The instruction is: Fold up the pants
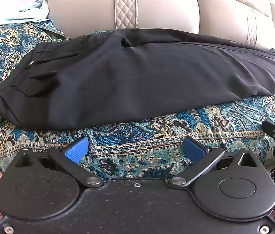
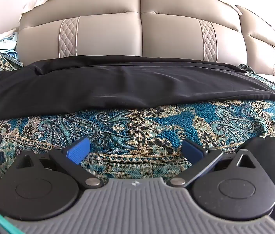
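The black pants lie flat and long across the sofa seat, on a blue paisley cover. The waist, with its pockets, is at the left and the leg ends are at the right. The legs look already laid one on top of the other, so the first fold seems done — now the pants need folding end to end.

Both tools hang over the cover, just short of the near edge of the pants. The left tool has its blue pads wide apart and holds nothing. The right tool is just as wide and empty too.

Next, I think, each tool must reach forward and pinch the cloth — probably the right one at the leg ends, to carry them toward the waist. Behind the pants is the tan sofa back.
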Available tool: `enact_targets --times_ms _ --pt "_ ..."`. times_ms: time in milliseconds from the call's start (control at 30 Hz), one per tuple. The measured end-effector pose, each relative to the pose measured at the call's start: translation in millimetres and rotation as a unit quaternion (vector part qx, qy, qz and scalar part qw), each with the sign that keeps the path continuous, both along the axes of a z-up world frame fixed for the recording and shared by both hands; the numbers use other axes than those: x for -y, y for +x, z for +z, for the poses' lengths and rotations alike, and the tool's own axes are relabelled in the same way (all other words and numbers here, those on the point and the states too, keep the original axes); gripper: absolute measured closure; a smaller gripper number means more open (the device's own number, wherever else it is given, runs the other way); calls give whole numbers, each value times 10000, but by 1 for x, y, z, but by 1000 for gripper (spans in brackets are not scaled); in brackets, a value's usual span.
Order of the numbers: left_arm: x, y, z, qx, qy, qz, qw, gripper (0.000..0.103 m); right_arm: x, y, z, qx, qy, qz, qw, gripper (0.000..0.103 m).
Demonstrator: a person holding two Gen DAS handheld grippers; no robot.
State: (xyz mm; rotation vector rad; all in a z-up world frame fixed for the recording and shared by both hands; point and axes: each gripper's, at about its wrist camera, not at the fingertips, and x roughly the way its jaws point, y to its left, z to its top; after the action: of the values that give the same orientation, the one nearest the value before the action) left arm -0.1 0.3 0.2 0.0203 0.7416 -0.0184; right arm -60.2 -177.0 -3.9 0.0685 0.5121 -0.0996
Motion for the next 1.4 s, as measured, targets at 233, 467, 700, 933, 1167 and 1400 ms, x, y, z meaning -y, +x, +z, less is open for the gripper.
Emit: enact_targets --times_ms 233,467,700,933,1167,1400 --pt "0 0 0 21 47 3 10000 0 0 0 0 12 -1 -1 10000 0" --pt "0 0 0 26 50 1 10000 0 0 0 0 14 -4 0 10000 0" --pt "0 0 0 26 54 1 10000 0 0 0 0 18 -1 0 10000 0" --pt "0 0 0 24 55 1 10000 0 1 0 0 22 -1 -1 10000 0" --pt "1 0 0 22 59 0 10000 0 1 0 0 25 0 -1 10000 0" --pt "1 0 0 23 60 0 10000 0 1 -1 0 26 -1 -1 10000 0"
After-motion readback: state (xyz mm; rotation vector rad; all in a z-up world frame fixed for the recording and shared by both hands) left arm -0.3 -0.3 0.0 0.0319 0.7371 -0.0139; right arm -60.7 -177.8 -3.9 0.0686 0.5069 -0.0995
